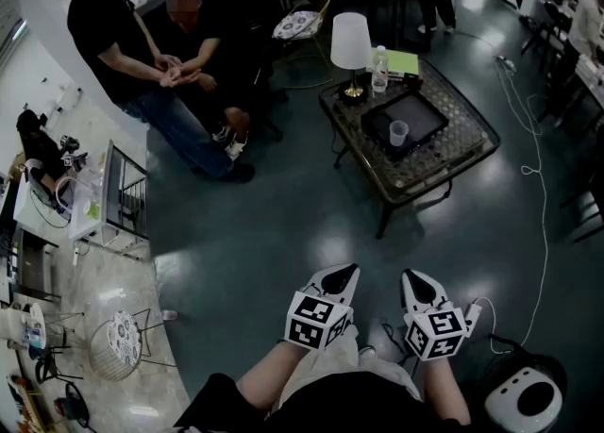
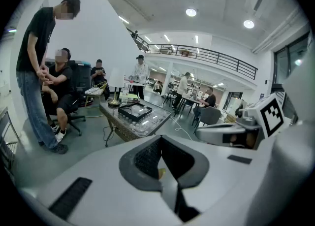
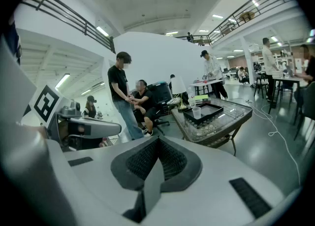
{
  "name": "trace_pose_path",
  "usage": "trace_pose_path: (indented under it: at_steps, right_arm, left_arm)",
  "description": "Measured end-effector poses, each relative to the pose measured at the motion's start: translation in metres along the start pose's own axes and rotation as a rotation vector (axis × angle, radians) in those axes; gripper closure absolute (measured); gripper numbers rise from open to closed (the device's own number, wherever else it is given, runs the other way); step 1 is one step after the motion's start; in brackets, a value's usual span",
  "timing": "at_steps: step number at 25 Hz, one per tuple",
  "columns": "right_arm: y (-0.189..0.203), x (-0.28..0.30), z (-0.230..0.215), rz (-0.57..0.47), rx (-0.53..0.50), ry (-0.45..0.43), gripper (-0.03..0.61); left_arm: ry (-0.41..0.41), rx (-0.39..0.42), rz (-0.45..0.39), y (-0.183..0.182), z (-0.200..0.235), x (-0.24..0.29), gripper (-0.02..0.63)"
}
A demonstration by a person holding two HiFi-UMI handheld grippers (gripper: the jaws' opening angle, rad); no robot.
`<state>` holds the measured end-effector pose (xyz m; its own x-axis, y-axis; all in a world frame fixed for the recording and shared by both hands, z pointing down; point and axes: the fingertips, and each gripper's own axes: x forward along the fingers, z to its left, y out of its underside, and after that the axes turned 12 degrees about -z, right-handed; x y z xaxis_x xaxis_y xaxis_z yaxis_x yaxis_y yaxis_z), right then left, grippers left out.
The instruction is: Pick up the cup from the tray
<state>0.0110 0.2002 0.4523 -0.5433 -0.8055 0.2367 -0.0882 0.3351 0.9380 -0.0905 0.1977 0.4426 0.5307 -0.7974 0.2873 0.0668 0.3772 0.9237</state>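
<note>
Currently left claw [image 1: 347,275] and right claw [image 1: 412,280] both sit closed, empty, well apart from the cup [image 1: 398,133].

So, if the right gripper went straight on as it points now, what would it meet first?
The right gripper has open floor ahead, then probably the near corner of the coffee table; depth is unclear.

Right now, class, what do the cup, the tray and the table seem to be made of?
The cup: probably clear plastic, translucent and pale.
The tray: black, smooth, faint sheen; plastic or lacquered wood, unclear.
The table: likely a glass top, with glare over a woven-looking pattern; dark legs, possibly metal.
</note>
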Motion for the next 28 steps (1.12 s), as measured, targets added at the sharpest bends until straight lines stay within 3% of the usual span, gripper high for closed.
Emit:
trace_pose_path:
  at_steps: [7, 15, 22, 28]
  right_arm:
    - [0.033, -0.078, 0.023, 0.002, 0.001, -0.019, 0.568]
    - [0.035, -0.135, 0.034, -0.012, -0.022, -0.042, 0.568]
    - [0.037, -0.154, 0.037, -0.037, 0.029, -0.057, 0.568]
    - [0.053, -0.146, 0.041, -0.009, 0.056, -0.083, 0.568]
  left_arm:
    - [-0.037, -0.030, -0.031, 0.026, -0.063, -0.036, 0.604]
    - [-0.010, -0.054, -0.025, 0.047, -0.124, -0.060, 0.604]
    - [-0.018, -0.017, -0.023, 0.049, -0.143, -0.066, 0.604]
    - [-0.048, -0.030, 0.008, 0.063, -0.135, -0.070, 0.604]
